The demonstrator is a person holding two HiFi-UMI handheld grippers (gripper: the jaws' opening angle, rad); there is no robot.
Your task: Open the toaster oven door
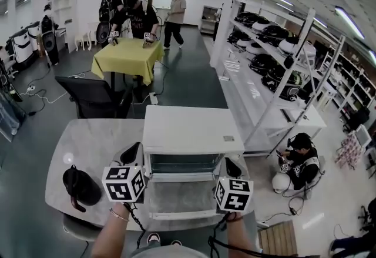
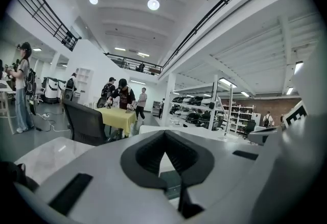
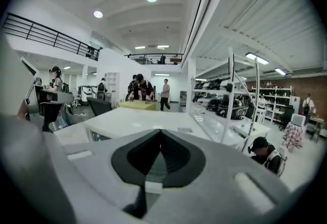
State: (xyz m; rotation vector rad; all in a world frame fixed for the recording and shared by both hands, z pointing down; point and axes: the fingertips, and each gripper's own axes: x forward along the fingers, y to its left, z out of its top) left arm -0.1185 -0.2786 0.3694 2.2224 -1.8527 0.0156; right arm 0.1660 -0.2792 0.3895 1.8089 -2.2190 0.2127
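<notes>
Left gripper [image 1: 133,154] and right gripper [image 1: 232,166] keep jaws pressed together. White toaster oven [image 1: 191,133] faces near, long left-to-right, its door [image 1: 179,198] folded down.

toaster oven door [image 1: 181,198] lies open between left tongs [image 1: 134,154] and right tongs [image 1: 231,166].

The head view looks steeply down from above onto the grey marbled counter [image 1: 88,139] and the white box-shaped toaster oven [image 1: 194,130]. Both gripper views sit low, close to that oven, facing forward; all three share the yellow-clothed table [image 1: 126,54] [image 2: 120,116] [image 3: 138,105].
</notes>
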